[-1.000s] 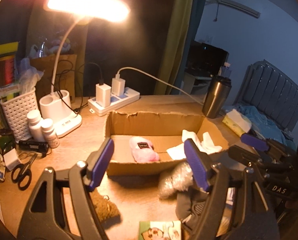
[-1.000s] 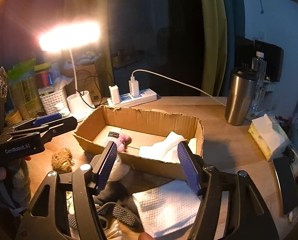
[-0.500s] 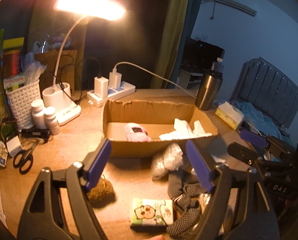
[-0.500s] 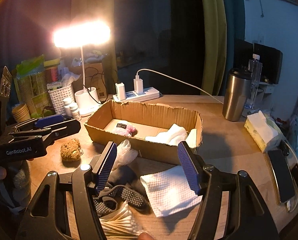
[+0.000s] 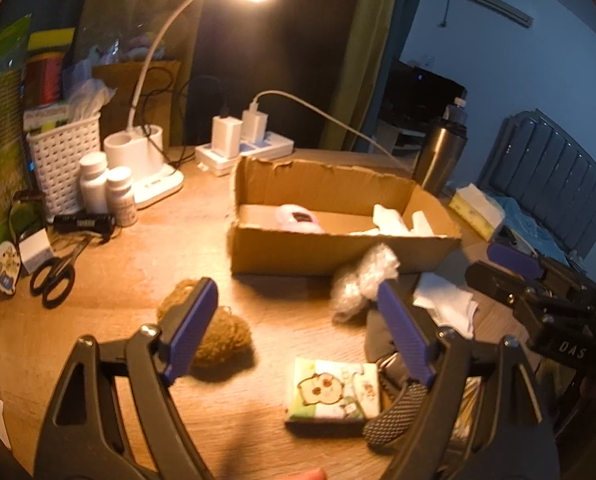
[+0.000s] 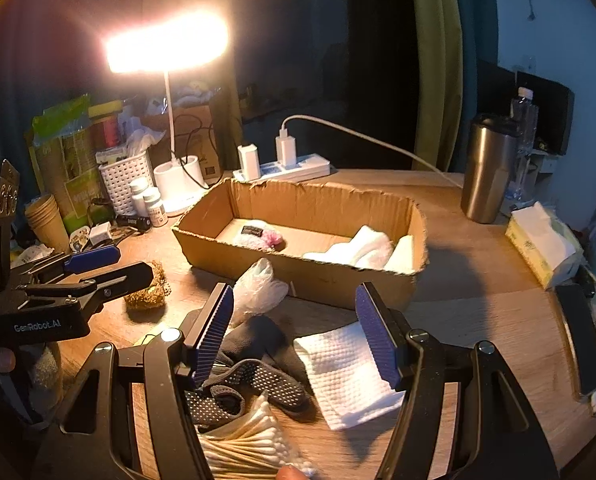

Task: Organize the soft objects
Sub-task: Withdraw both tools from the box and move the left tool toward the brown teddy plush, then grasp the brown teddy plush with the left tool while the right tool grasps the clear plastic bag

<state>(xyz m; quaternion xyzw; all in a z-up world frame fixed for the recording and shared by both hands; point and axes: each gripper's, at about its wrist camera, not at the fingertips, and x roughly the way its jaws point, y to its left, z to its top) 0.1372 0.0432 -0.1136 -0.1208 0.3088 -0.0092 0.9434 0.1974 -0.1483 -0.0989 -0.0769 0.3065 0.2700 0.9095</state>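
A cardboard box (image 5: pixel 337 252) (image 6: pixel 305 276) on the wooden desk holds a pink fluffy item (image 6: pixel 260 237) and white cloths (image 6: pixel 361 250). In front of it lie a brown fuzzy ball (image 5: pixel 218 334) (image 6: pixel 148 294), a crumpled clear plastic bag (image 5: pixel 361 280) (image 6: pixel 258 288), dark dotted gloves (image 6: pixel 254 364), a white paper towel (image 6: pixel 347 372), a cartoon tissue pack (image 5: pixel 333 394) and cotton swabs (image 6: pixel 242 444). My left gripper (image 5: pixel 298 340) is open and empty, above the desk between ball and gloves. My right gripper (image 6: pixel 298 336) is open and empty over the gloves and towel.
A lit desk lamp (image 5: pixel 146 160), power strip (image 5: pixel 246 148), white basket (image 5: pixel 62 156), pill bottles (image 5: pixel 106 188) and scissors (image 5: pixel 58 272) stand at the left. A steel tumbler (image 6: pixel 487 168), tissue box (image 6: pixel 541 240) and phone (image 6: pixel 579 336) are at the right.
Both grippers have drawn back from the box toward the desk's near edge, so more loose items in front of the box show. Both stay open and empty.
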